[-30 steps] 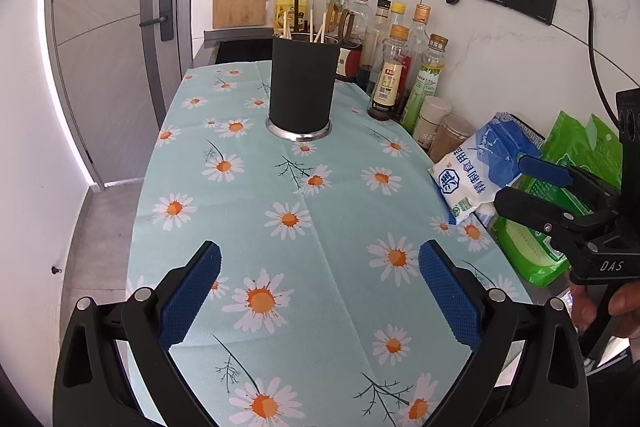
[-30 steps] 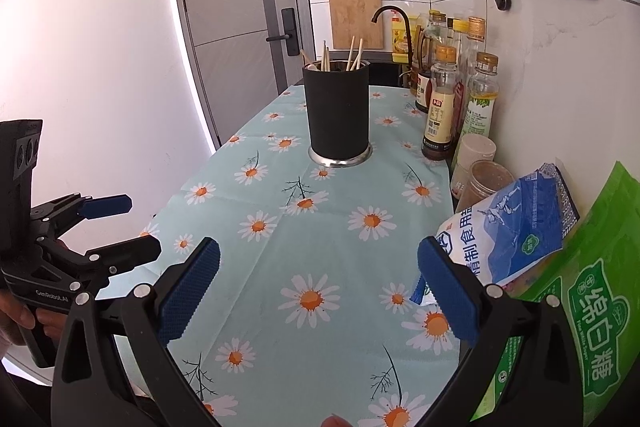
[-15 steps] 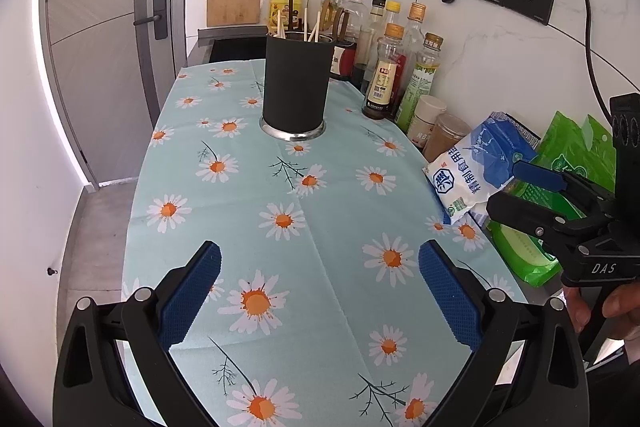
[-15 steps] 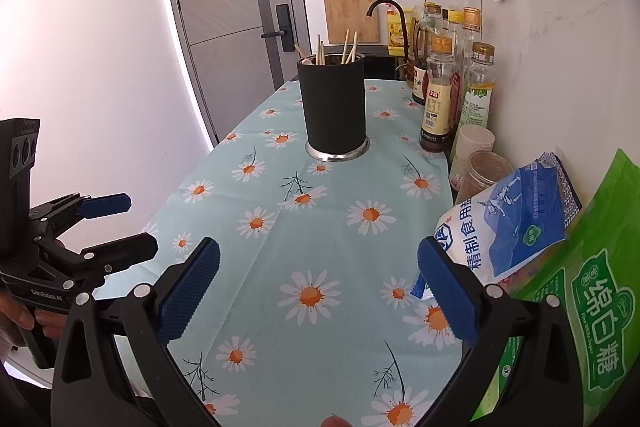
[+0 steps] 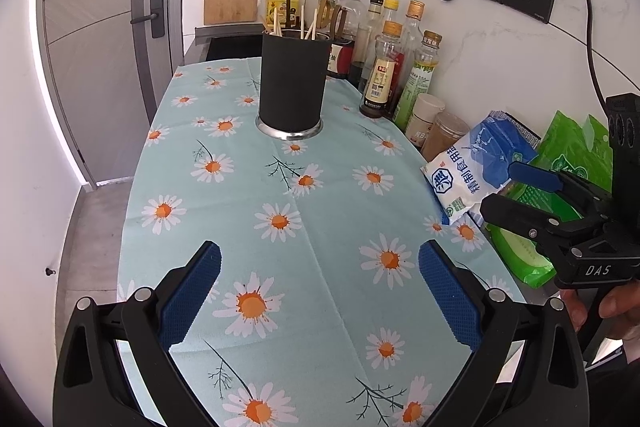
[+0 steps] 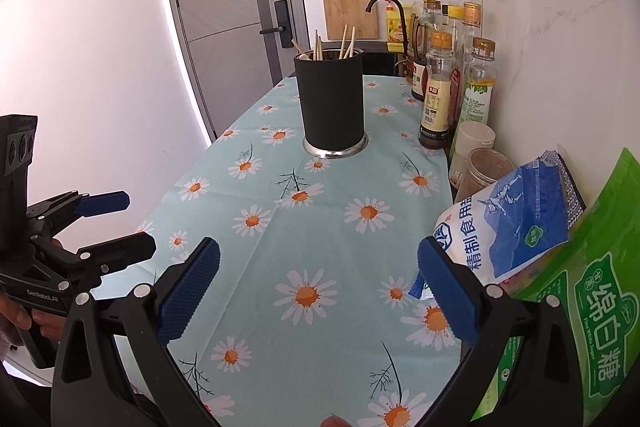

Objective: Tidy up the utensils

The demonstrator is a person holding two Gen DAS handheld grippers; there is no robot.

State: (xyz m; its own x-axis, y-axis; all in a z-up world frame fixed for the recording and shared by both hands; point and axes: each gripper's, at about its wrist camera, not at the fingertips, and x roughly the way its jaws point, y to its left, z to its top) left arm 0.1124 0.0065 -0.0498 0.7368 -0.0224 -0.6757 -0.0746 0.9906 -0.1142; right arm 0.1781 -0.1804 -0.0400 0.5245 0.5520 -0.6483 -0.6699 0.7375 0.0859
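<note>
The utensils (image 5: 292,25) all stand in the black holder (image 5: 291,87), which sits upright on the daisy-print table (image 5: 340,219) in the upper middle of both views. Pale chopsticks and what looks like a small spoon poke above its rim. No loose utensil lies on the cloth in either view, so the sorting looks finished, or nearly so (anything off the near edge is hidden).

The left gripper (image 5: 319,293) fills the bottom of its own view, jaws wide apart with nothing between them. The right gripper (image 6: 319,291) does the same in its view, also spread and empty. Both are well short of the holder.

Writing: the right gripper, seen at right in the left view, carries "DAS". The left gripper's body, at lower left in the right view, reads "GenRobot.AI". The blue-and-white bag (image 6: 516,219) at right shows "精制食用", most likely salt. The green bag (image 6: 596,307) in the lower right reads "绵白糖" with small English I take to be "Fine White Sugar". Labels on the bottles (image 6: 438,95) along the wall are too small to read.
</note>
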